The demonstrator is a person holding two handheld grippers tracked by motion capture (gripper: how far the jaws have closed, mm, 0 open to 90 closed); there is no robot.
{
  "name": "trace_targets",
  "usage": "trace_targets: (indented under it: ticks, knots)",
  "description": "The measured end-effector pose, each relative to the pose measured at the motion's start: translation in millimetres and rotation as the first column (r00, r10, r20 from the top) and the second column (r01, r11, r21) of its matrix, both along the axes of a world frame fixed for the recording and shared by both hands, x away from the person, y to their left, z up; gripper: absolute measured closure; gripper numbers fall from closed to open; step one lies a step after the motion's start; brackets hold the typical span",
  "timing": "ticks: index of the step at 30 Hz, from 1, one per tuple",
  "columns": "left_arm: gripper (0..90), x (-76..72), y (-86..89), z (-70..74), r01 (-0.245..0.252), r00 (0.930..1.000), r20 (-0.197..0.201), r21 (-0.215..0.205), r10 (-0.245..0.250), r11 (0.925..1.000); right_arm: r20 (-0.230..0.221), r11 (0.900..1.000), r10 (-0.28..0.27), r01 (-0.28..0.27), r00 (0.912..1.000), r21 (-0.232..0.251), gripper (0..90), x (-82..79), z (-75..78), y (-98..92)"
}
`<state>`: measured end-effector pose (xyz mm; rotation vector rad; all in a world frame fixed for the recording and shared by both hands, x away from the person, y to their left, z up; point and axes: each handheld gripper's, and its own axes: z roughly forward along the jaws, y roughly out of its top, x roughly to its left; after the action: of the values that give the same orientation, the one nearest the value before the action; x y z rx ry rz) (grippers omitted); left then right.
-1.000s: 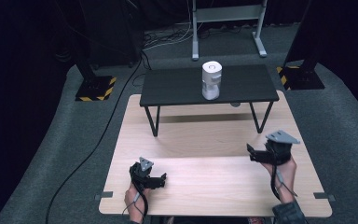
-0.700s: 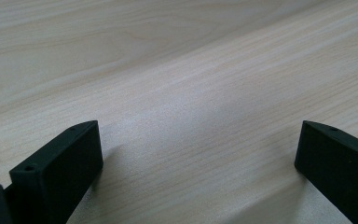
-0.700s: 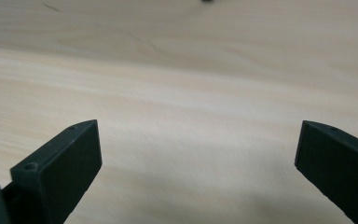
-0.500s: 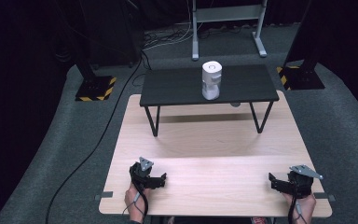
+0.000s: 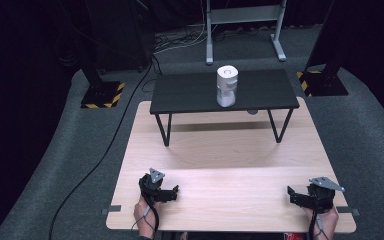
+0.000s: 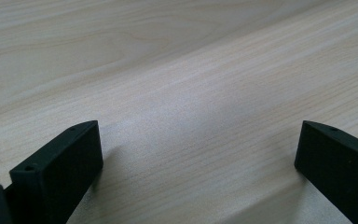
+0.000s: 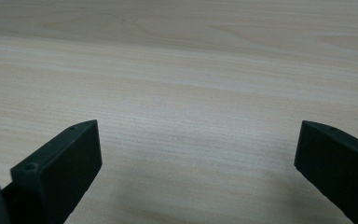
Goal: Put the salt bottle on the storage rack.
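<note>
My left gripper [image 5: 172, 192] rests low on the light wooden table [image 5: 220, 150] near its front left corner, held by a hand. Its jaws point right and stand wide open with bare wood between them [image 6: 198, 140]. My right gripper [image 5: 293, 193] lies near the front right corner with its jaws pointing left. They are also wide open over bare wood [image 7: 198, 140]. A white cylinder-shaped device [image 5: 227, 86] stands upright on a small black table [image 5: 180, 95] at the far end, well away from both grippers.
The black table stands on thin legs [image 5: 166, 129] on the far part of the wooden top. Beyond lie grey carpet, a black cable [image 5: 105, 150], stand bases with yellow-black stripes [image 5: 102, 95] and a metal frame [image 5: 242, 20].
The right gripper came down and back from a raised spot farther up the table to the front right corner, then stayed still. The left gripper has not moved.
</note>
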<state>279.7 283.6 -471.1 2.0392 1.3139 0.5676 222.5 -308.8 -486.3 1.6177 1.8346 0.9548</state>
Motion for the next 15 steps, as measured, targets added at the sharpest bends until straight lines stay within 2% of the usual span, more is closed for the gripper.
trace_targets:
  ticks: [5,15]
  knots:
    - [0.2,-0.1,-0.1,0.0,0.000,1.0000,0.000,0.000,0.000,1.0000,-0.004,1.000,-0.004,0.004,1.0000,0.009,0.0,0.5,0.1,-1.4]
    - [0.3,-0.3,-0.3,0.1,0.004,1.0000,0.002,0.004,-0.004,1.0000,-0.014,1.000,-0.004,0.004,0.9999,-0.012,0.0,2.3,1.4,2.5]
